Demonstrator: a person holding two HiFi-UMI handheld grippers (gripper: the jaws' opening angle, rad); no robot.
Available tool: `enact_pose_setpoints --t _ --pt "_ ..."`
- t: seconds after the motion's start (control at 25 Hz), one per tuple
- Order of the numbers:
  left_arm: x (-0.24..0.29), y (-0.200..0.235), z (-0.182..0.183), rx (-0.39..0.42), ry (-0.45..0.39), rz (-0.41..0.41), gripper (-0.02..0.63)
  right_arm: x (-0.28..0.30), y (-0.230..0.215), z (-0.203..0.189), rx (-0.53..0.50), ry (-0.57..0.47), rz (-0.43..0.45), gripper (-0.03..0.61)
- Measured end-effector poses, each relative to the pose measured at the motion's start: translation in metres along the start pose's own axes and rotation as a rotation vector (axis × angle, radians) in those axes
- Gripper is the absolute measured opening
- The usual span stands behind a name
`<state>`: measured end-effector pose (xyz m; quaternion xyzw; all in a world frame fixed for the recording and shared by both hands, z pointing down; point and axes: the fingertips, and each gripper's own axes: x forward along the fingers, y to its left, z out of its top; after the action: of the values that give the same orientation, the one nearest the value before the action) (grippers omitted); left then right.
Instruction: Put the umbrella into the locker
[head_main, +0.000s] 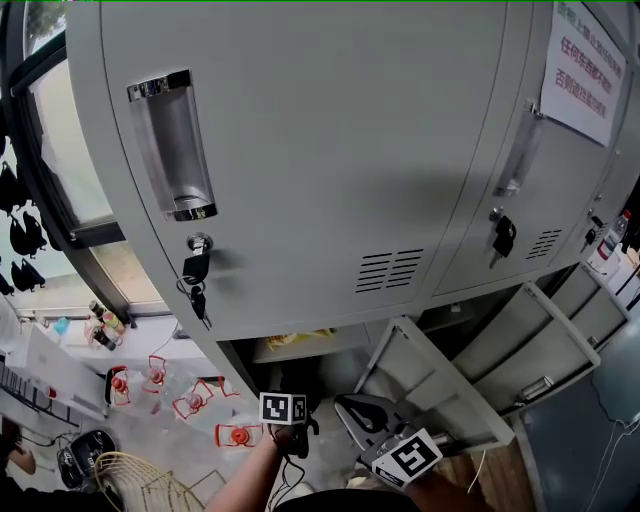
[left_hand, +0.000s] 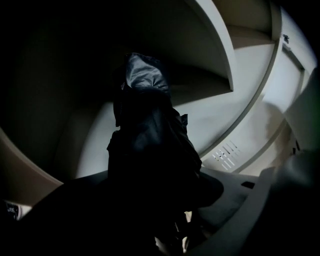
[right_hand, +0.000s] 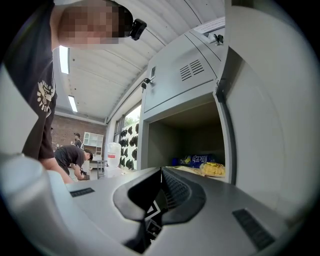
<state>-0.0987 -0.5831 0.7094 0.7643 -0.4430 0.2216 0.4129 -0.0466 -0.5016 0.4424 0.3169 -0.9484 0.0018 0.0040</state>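
Observation:
A black folded umbrella (left_hand: 150, 140) fills the left gripper view, standing up between the jaws of my left gripper (left_hand: 155, 200), which is shut on it. Its tip points into the dim inside of the locker (left_hand: 220, 115). In the head view, the left gripper (head_main: 290, 432) hangs before the open lower compartment (head_main: 300, 352), under its marker cube. My right gripper (head_main: 352, 408) sits beside it, near the swung-out door (head_main: 440, 385). In the right gripper view, the right gripper (right_hand: 161, 175) is shut on nothing and faces the open compartment (right_hand: 185, 140).
Snack bags (right_hand: 212, 169) lie inside the compartment. The upper locker door is closed, with keys (head_main: 196, 272) hanging from its lock. Water bottles (head_main: 190, 400) and a wire basket (head_main: 140, 485) lie on the floor at left. A person (right_hand: 72, 157) crouches far off.

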Motion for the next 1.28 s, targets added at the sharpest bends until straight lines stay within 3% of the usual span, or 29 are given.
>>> enact_pose_setpoints --t 0.44,0.64,0.84,1.04,1.16,1.28 --pt "0.011 0.016 0.034 -0.018 -0.007 0.041 0.261 0.008 0.004 -0.003 -0.014 0.013 0.014 0.031" --pt "0.017 0.020 0.048 0.011 -0.034 0.055 0.268 0.008 0.006 -0.004 -0.005 0.021 0.005 0.031" --pt "0.016 0.021 0.059 -0.047 -0.075 0.050 0.296 0.008 0.005 -0.005 -0.006 0.028 -0.002 0.031" --pt "0.008 0.030 0.073 0.092 -0.120 0.154 0.308 0.009 0.009 -0.004 -0.007 0.028 0.000 0.031" --pt "0.002 0.024 0.086 0.225 -0.175 0.212 0.314 0.010 0.010 -0.002 -0.012 0.022 0.002 0.031" --pt "-0.007 0.018 0.092 0.267 -0.238 0.231 0.314 0.009 0.012 -0.001 -0.028 0.013 0.005 0.031"
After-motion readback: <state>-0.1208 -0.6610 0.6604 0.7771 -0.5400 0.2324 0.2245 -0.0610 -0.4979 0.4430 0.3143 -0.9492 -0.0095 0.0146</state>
